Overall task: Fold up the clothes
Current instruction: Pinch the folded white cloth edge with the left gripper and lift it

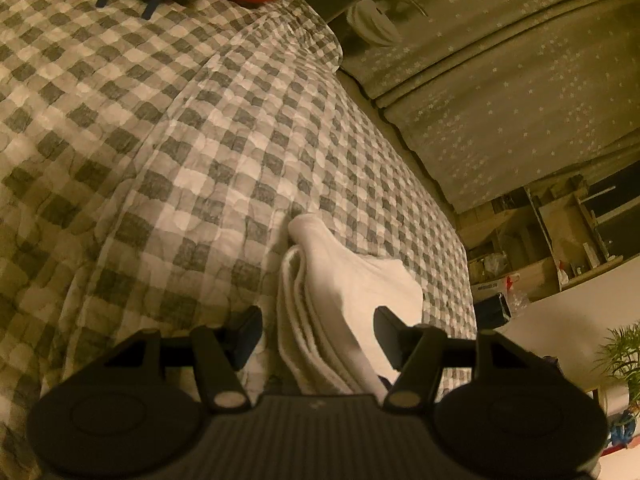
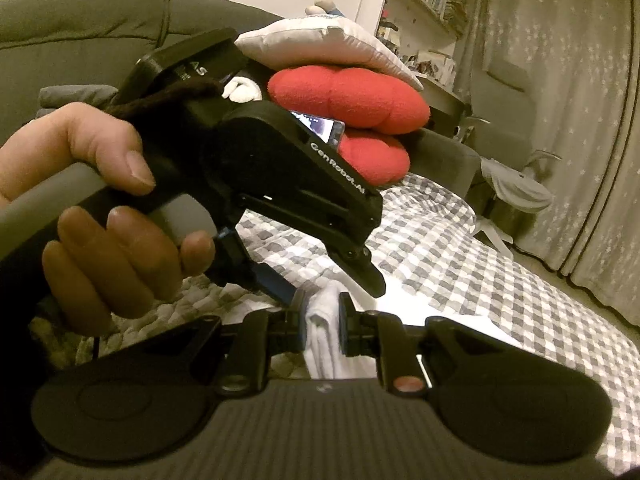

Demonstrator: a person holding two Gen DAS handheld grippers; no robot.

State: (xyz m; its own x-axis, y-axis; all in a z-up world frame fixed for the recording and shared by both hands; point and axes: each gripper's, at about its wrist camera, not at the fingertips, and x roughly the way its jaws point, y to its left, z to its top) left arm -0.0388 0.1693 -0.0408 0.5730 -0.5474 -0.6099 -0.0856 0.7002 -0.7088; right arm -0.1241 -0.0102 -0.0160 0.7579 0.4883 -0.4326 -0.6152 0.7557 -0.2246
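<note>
A folded white garment (image 1: 344,300) lies on the checked bedspread (image 1: 200,140), its layered edges facing me. My left gripper (image 1: 318,332) straddles its near end with the jaws wide; the left pad stands clear of the cloth, so it is open. In the right wrist view, my right gripper (image 2: 324,318) is shut on a bunched fold of the white garment (image 2: 324,340). Just above it, a hand (image 2: 100,200) holds the left gripper (image 2: 328,286), which points down at the same cloth.
A red cushion (image 2: 348,96) and a phone (image 2: 320,128) on a blue stand sit at the head of the bed. A starred curtain (image 1: 500,100) runs along the bed's far side. Shelves (image 1: 560,232) and a plant (image 1: 624,356) stand beyond the bed.
</note>
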